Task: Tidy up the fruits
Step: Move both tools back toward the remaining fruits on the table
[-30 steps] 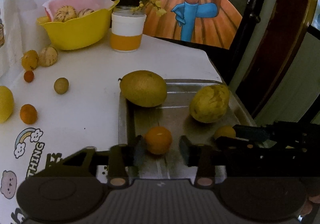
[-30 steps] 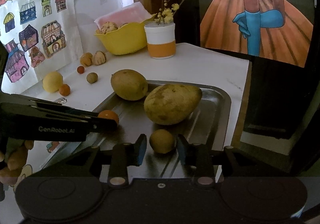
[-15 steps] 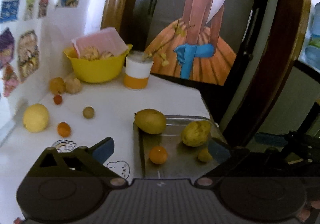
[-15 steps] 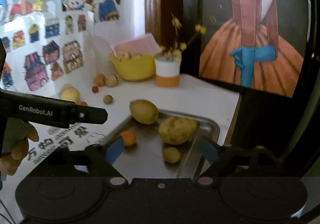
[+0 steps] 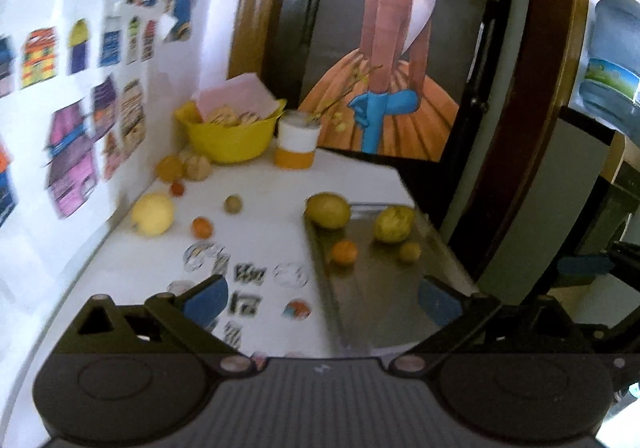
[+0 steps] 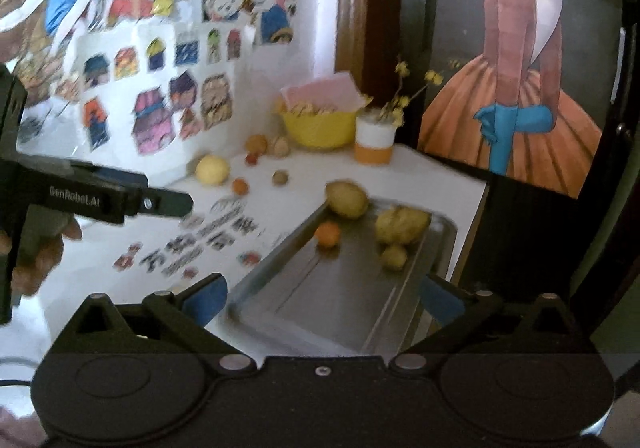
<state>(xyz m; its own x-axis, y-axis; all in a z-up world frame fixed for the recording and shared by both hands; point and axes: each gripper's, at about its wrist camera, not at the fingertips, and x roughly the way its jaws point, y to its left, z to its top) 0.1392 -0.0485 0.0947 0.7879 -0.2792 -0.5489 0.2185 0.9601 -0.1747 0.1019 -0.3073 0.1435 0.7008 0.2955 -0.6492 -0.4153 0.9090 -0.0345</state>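
Left gripper (image 5: 322, 298): jaws spread wide, holding nothing; it hangs above the near edge of the table (image 5: 260, 244), straddling the tray's left rim.
Right gripper (image 6: 322, 298): jaws spread wide, empty, above the near end of the tray (image 6: 352, 300).
On the tray: four fruits at its far end, a large green-yellow fruit (image 5: 328, 210) at the far left corner, a lumpy yellow fruit (image 5: 394, 223), a small orange (image 5: 344, 252) and a small brownish fruit (image 5: 409, 251).
Loose fruit: a yellow apple (image 5: 153, 213), a small orange fruit (image 5: 202, 227) and a small brown fruit (image 5: 233, 204) along the table's left edge, more by the yellow bowl (image 5: 230, 138) in the far corner.
Direction: loose fruit lies ahead and left of both jaws.
Nearer hand: by my judgement the left.
Long axis: none to match; these fruits are round.
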